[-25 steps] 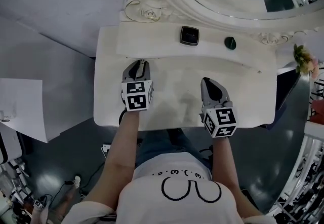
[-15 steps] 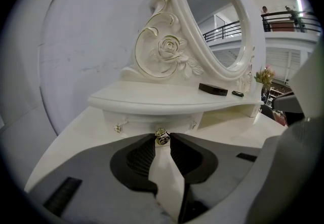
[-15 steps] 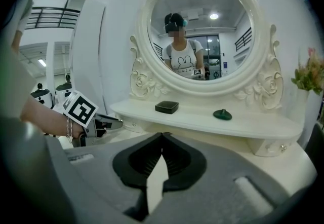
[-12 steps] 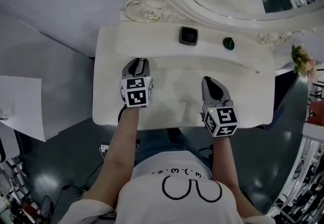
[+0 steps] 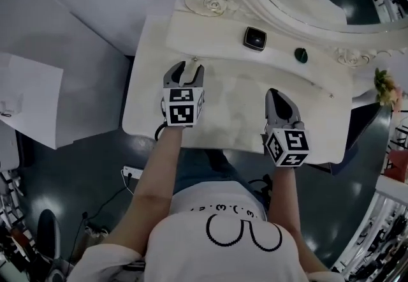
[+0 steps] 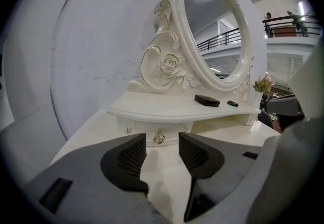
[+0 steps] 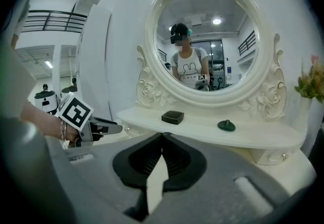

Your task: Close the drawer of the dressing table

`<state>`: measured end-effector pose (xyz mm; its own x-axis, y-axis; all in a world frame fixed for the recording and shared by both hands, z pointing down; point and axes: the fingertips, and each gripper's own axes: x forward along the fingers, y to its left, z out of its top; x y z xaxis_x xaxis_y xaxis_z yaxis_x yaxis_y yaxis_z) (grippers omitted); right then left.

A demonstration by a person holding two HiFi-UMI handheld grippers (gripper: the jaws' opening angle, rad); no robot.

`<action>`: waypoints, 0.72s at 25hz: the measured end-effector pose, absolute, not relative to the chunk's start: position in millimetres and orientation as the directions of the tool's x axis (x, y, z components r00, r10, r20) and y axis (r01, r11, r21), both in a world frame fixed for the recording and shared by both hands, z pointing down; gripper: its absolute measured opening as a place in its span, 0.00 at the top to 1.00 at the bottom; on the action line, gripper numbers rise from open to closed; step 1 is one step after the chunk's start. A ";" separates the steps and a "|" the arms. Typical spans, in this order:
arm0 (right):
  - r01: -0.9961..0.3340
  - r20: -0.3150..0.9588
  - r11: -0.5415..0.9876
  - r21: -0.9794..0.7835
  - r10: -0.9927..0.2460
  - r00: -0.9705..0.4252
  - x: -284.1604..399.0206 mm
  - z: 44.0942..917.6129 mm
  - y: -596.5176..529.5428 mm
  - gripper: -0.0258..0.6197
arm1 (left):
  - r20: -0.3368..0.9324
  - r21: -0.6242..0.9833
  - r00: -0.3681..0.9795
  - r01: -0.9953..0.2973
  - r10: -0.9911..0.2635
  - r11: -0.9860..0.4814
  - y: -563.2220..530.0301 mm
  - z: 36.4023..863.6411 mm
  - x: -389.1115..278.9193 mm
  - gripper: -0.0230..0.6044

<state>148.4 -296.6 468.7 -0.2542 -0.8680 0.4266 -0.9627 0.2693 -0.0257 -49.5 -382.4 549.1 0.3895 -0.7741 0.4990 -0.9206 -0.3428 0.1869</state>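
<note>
Small white drawer (image 6: 147,133) with a gold rose knob (image 6: 159,138), set under the raised shelf of the white carved dressing table (image 5: 150,115), apparently pushed in flush. It lies directly on the far side of the left gripper (image 5: 186,70), its front running left to right across the gripper's line. The jaws are opening with nothing between them – the knob shows beyond the gap, untouched. The left is the nearer tool. The right gripper (image 5: 275,94), jaws together and empty, hangs well to the right.
</note>
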 end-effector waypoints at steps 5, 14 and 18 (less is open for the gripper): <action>-0.953 0.411 0.300 -0.031 -0.866 -0.286 135.1 463.2 -292.4 0.96 | 0.455 0.185 0.391 -0.920 -0.800 -0.344 -363.2 526.0 -61.2 0.65; -0.944 0.306 0.329 0.010 -0.900 -0.311 131.2 412.2 -285.3 0.96 | 0.300 0.142 0.424 -0.906 -0.854 -0.399 -334.3 456.8 -69.1 0.65; -0.944 0.228 0.328 0.038 -0.923 -0.311 129.8 374.1 -284.9 0.96 | 0.190 0.105 0.424 -0.906 -0.886 -0.411 -327.6 410.0 -78.6 0.65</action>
<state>129.8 -284.9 374.1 -0.3111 -0.9227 0.2277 -0.9440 0.3277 0.0381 -78.6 -327.6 410.0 0.4238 -0.8857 0.1896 -0.9056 -0.4108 0.1052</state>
